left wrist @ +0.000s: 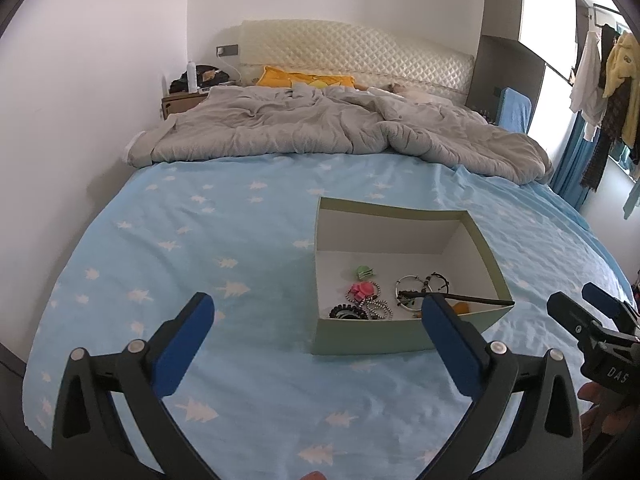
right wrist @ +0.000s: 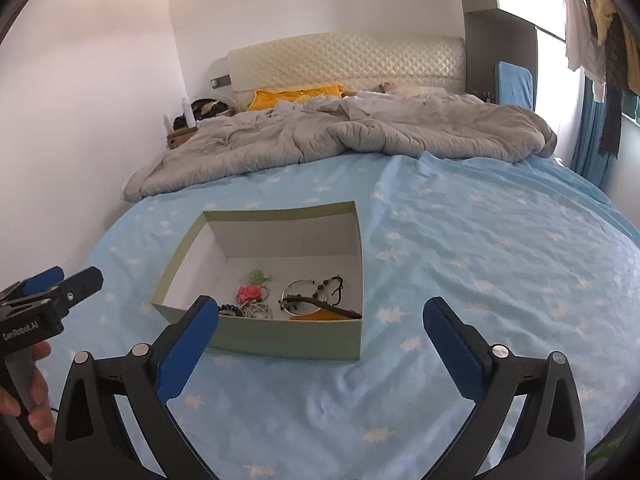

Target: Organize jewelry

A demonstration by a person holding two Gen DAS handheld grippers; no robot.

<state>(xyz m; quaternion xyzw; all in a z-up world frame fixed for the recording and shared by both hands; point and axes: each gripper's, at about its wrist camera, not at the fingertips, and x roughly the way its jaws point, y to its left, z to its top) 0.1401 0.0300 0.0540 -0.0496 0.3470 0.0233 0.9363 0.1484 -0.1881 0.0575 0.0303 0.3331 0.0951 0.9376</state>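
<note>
A pale green open box [left wrist: 360, 336] [right wrist: 280, 340] sits on the blue bed sheet. Inside lie a green clip [left wrist: 365, 272] [right wrist: 258, 277], a pink flower piece [left wrist: 362, 290] [right wrist: 250, 292], beaded bracelets [left wrist: 378, 308] [right wrist: 258, 310], a silver bangle [left wrist: 408, 286] [right wrist: 298, 290], a dark corded bracelet [left wrist: 438, 280] [right wrist: 334, 284] and a black stick [left wrist: 460, 298] [right wrist: 320, 304]. My left gripper [left wrist: 318, 314] is open and empty, in front of the box on its left side. My right gripper [right wrist: 320, 316] is open and empty, in front of the box on its right side.
The blue sheet with white tree prints [left wrist: 200, 240] [right wrist: 480, 260] covers the bed. A rumpled grey duvet [left wrist: 320, 128] [right wrist: 340, 136] and a yellow pillow [left wrist: 304, 78] lie toward the headboard. A nightstand [left wrist: 180, 100] stands at the back left. Clothes [left wrist: 612, 92] hang at right.
</note>
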